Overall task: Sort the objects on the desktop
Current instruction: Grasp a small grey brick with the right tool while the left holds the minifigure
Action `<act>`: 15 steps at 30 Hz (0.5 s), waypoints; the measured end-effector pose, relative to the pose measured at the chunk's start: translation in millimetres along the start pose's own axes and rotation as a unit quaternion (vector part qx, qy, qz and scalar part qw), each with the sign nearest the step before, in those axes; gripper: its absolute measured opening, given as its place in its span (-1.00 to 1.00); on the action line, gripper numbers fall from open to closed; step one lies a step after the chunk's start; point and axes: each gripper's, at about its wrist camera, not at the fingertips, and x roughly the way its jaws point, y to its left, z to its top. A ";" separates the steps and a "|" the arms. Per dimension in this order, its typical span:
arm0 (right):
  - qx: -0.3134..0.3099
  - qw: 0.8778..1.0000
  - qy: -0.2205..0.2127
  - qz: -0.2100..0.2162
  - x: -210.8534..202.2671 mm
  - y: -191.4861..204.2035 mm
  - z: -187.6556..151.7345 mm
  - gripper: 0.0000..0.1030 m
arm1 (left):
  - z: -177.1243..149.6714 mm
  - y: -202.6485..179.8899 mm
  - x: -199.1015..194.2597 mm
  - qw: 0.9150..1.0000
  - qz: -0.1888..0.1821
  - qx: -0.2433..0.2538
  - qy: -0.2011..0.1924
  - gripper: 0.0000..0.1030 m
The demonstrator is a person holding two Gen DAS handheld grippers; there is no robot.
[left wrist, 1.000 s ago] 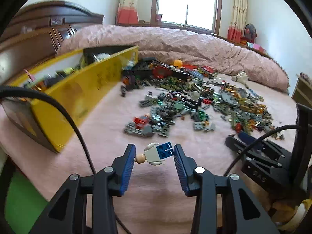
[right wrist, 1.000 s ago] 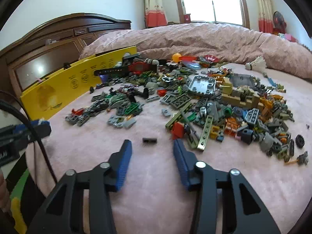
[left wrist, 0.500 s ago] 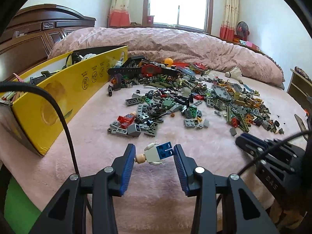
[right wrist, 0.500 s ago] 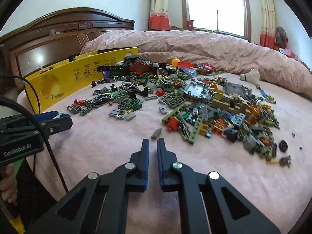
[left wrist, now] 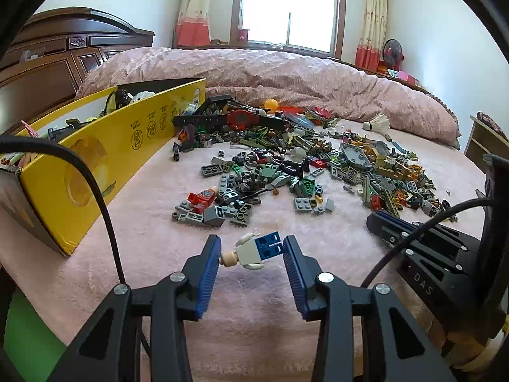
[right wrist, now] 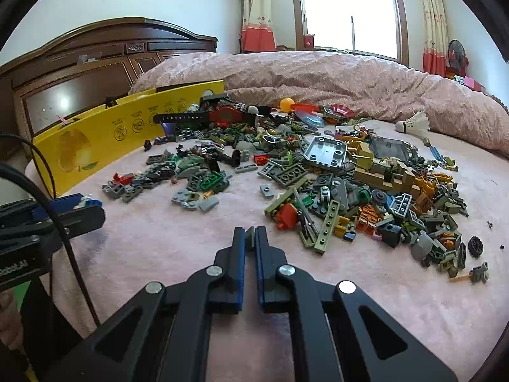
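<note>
1. Your left gripper (left wrist: 251,254) holds a small toy figure (left wrist: 253,251) crosswise between its blue pads: the bare head end presses the left pad, the blue legs press the right pad, and the figure hangs above the pink bedcover (left wrist: 152,232).
2. Your right gripper (right wrist: 250,238) is nearly closed, pinching a thin dark grey brick piece (right wrist: 250,235) at its tips, just above the bedcover.
3. The main pile of bricks (right wrist: 350,178) spreads across the middle of the bed and runs toward its right edge; a smaller grey and green cluster (left wrist: 222,203) lies nearer the left side, just ahead of your left gripper.
4. A long yellow box (left wrist: 105,162) stands along the left edge of the bed, its open top showing assorted items inside.
5. A red and black wristwatch (left wrist: 235,119) lies at the far end of the pile, close to the far end of the box.
6. A white shuttlecock (right wrist: 413,124) rests toward the far right of the bed, against the folded quilt (right wrist: 318,76).
7. A small black wheel (right wrist: 475,246) lies at the pile's near right fringe.
</note>
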 end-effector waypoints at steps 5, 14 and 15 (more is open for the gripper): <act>0.002 1.000 -0.005 0.014 -9.2 2.1 4.0 -0.87 | 3.5 4.9 -6.7 1.000 0.003 -0.008 -0.010 -0.20; -0.006 0.999 -0.023 0.035 -25.0 12.3 20.5 -0.87 | 22.1 22.2 -31.0 0.998 0.028 -0.018 -0.044 -0.20; -0.006 0.999 -0.025 0.039 -25.9 13.6 23.4 -0.87 | 25.7 25.3 -34.6 0.998 0.034 -0.018 -0.050 -0.20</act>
